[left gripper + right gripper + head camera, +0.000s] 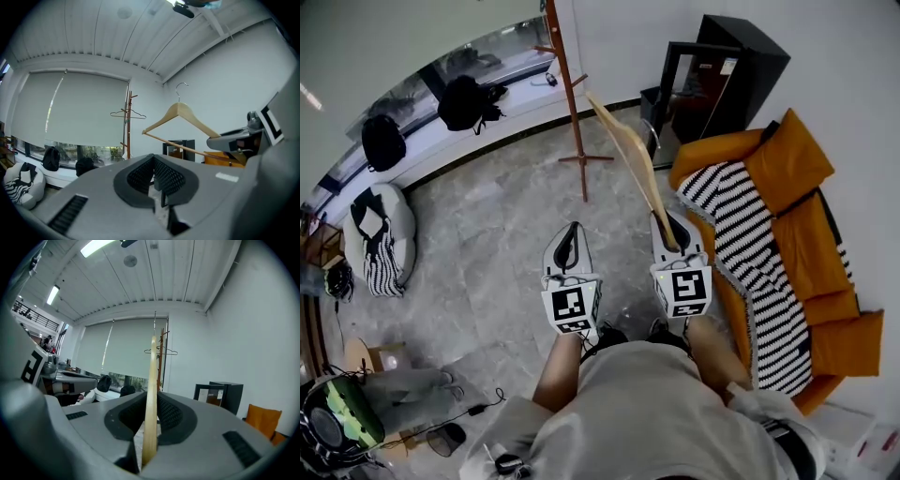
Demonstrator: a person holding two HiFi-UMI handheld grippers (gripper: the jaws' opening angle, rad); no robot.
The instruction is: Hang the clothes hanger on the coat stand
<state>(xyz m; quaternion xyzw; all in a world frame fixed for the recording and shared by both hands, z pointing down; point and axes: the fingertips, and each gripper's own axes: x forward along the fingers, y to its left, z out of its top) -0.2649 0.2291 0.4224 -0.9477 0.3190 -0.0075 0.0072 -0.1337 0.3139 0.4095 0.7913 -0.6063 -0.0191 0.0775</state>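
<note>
The wooden clothes hanger (633, 155) rises from my right gripper (667, 225) toward the brown coat stand (567, 94), which stands ahead on the floor. In the right gripper view the hanger (152, 380) is seen edge-on, clamped between the dark pads, with the coat stand (161, 362) straight behind it. The left gripper view shows the hanger (180, 115) from the side with its metal hook on top. The coat stand (128, 126) there carries a thin wire hanger (127, 114). My left gripper (572, 228) is held beside the right one, shut and empty.
An orange sofa (802, 169) with a striped blanket (750, 253) lies to the right. A black cabinet (722, 66) stands behind it. A beanbag (380, 234) sits at the left, and dark bags (464, 101) rest on the window ledge.
</note>
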